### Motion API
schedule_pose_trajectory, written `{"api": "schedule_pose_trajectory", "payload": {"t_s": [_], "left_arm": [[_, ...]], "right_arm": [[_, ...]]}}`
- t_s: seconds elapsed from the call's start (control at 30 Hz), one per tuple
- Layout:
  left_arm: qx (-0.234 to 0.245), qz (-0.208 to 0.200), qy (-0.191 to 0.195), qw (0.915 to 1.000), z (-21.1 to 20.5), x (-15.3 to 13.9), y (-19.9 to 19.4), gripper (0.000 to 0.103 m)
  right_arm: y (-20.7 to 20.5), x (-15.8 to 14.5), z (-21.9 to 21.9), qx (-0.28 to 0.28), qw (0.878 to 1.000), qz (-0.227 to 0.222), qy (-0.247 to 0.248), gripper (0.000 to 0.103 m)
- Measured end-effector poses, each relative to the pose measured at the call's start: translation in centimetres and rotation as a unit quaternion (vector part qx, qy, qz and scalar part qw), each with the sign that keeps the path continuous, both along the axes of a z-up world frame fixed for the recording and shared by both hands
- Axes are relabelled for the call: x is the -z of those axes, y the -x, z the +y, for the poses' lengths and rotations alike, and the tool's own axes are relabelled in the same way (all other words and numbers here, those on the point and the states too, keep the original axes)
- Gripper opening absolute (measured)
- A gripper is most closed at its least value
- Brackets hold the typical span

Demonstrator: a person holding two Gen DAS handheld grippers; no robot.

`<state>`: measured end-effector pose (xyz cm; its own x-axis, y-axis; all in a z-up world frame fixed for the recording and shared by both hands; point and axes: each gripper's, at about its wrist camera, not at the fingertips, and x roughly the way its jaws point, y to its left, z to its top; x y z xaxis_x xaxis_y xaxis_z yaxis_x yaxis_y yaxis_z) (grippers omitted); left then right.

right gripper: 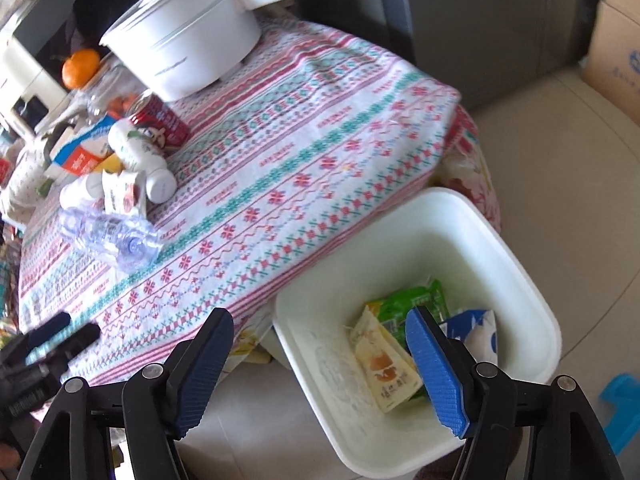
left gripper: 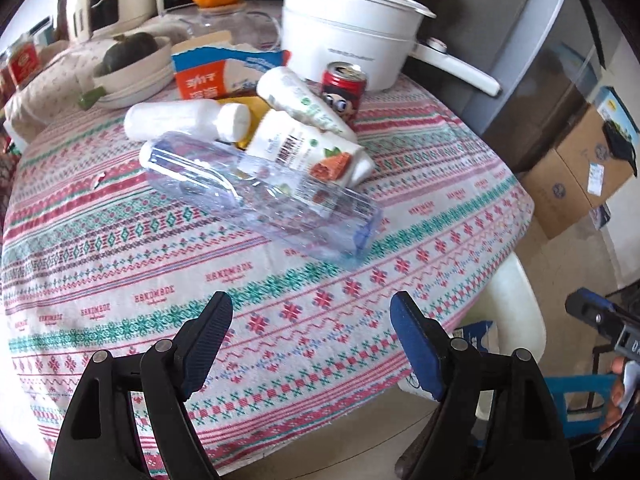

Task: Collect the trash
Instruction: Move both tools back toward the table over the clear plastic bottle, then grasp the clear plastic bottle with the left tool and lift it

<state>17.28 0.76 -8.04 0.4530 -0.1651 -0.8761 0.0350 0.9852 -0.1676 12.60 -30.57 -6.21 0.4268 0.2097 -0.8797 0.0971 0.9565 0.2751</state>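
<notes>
Trash lies heaped on the patterned desk (left gripper: 120, 240): a clear plastic bottle (left gripper: 256, 196), white bottles (left gripper: 180, 120) and a red can (left gripper: 344, 88). Left claw (left gripper: 312, 344) hangs released and empty over the cloth. Right claw (right gripper: 320, 360), also released and empty, hovers above the white bin (right gripper: 520, 280) holding wrappers (right gripper: 384, 364).
</notes>
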Motion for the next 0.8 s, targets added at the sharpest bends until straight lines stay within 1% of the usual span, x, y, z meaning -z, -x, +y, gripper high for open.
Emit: {"api": "schedule_pose_trajectory", "payload": {"t_s": [0.13,0.23,0.37,0.47,0.53,0.67,0.8], "left_arm": [[-0.059,0.015,0.02,0.998,2.6,0.4,-2.6,0.083],[-0.096,0.025,0.038,0.9943,4.0,1.2,-4.6,0.083],[-0.144,0.038,0.075,0.986,5.2,2.5,-6.7,0.083],[-0.174,0.039,0.094,0.9794,5.4,3.2,-8.0,0.083],[-0.184,0.04,0.094,0.9775,5.0,3.5,-8.7,0.083],[-0.206,0.042,0.08,0.9743,4.0,4.3,-9.9,0.084],[-0.21,0.04,0.063,0.9748,3.3,4.4,-10.7,0.085]], "right_arm": [[-1.8,-0.9,2.4,-0.038,0.999,-0.006,0.032,0.076],[-3.1,-1.8,3.8,-0.054,0.998,-0.019,0.038,0.077],[-5.0,-2.2,5.5,-0.068,0.996,-0.037,0.034,0.08],[-6.0,-1.7,6.9,-0.08,0.995,-0.031,0.041,0.08],[-6.4,-1.4,7.4,-0.089,0.995,-0.027,0.039,0.08],[-7.0,-1.1,7.6,-0.089,0.995,-0.024,0.042,0.08],[-7.7,-0.5,7.3,-0.081,0.996,-0.013,0.04,0.08]]}}
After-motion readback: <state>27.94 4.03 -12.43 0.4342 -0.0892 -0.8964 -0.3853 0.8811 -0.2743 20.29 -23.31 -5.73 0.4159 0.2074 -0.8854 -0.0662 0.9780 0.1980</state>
